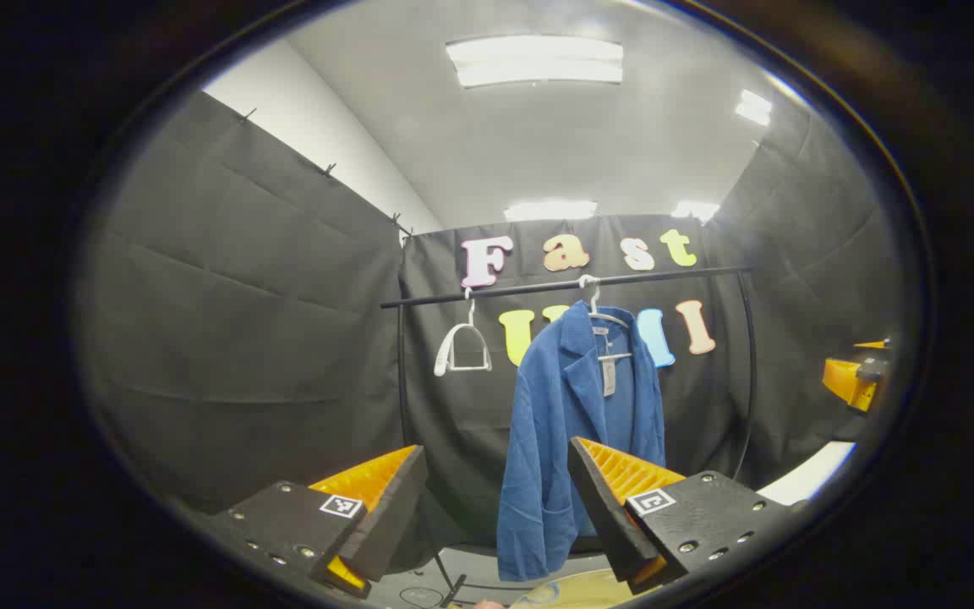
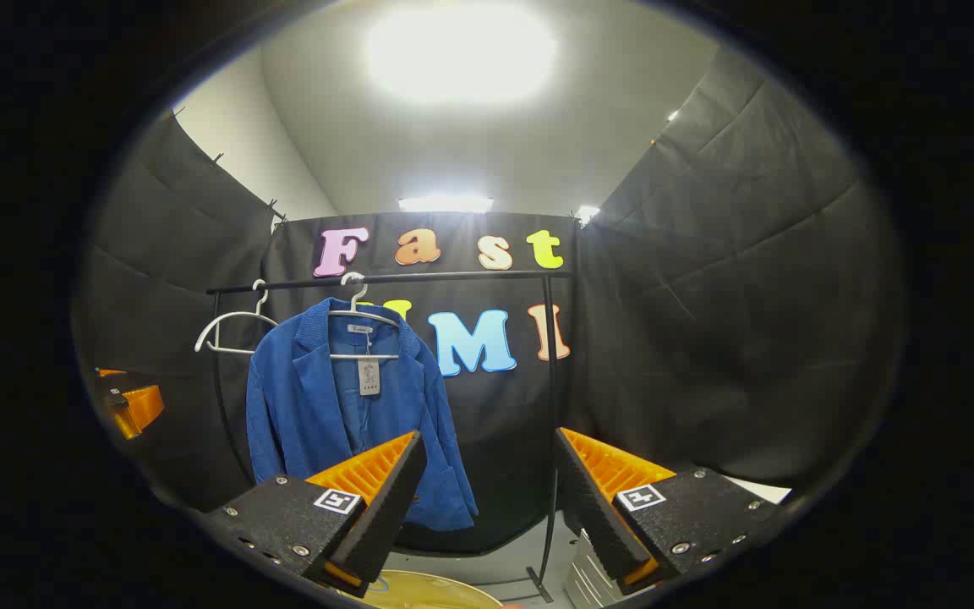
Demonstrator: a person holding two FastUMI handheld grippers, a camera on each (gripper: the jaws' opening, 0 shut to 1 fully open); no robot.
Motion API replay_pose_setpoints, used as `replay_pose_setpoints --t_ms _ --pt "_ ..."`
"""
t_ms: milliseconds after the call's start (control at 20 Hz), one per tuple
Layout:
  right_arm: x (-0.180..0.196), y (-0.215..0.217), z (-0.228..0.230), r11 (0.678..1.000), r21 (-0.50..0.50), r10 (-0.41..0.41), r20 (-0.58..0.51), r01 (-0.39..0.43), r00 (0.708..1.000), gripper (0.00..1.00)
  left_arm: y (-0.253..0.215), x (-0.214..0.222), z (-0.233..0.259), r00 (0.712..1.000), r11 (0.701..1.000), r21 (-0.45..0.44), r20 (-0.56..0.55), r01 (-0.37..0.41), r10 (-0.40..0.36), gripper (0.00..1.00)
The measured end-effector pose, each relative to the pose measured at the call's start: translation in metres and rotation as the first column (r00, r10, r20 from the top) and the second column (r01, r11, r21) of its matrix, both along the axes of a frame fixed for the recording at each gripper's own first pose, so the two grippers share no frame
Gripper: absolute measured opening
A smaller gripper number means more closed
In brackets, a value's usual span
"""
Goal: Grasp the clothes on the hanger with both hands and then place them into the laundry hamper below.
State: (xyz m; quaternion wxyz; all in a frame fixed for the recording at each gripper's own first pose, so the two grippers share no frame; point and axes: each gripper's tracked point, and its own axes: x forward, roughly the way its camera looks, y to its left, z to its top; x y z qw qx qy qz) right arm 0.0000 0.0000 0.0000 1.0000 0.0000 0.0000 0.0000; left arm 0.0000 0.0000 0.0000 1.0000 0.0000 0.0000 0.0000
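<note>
Blue jacket (image 1: 567,423) hangs ahead; both grippers level, jaws apart.

Blue jacket (image 2: 318,406): cloth, fine ribbed weave like corduroy, matt. Paper tag (image 2: 368,375) at the collar, flat and dull. Jacket's hanger (image 2: 360,315): thin white wire or plastic, smooth, cannot tell which. Empty hanger (image 1: 463,347): white, smooth, slightly glossy. Rail (image 1: 563,286): dark metal tube, satin sheen. Booth wall (image 1: 242,338): black cloth, matt, creased. Left tongs (image 1: 495,499) and right tongs (image 2: 487,499): ribbed plastic inner faces, textured matt plates with shiny metal screws.
</note>
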Motion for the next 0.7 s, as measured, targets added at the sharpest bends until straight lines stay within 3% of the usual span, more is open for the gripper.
replay_pose_setpoints --t_ms 700 --pt "0.0062 -0.0039 0.0016 1.0 0.006 0.005 0.01 -0.005 1.0 0.92 -0.0048 0.0071 -0.0002 1.0 1.0 0.003 0.009 -0.003 0.003 1.0"
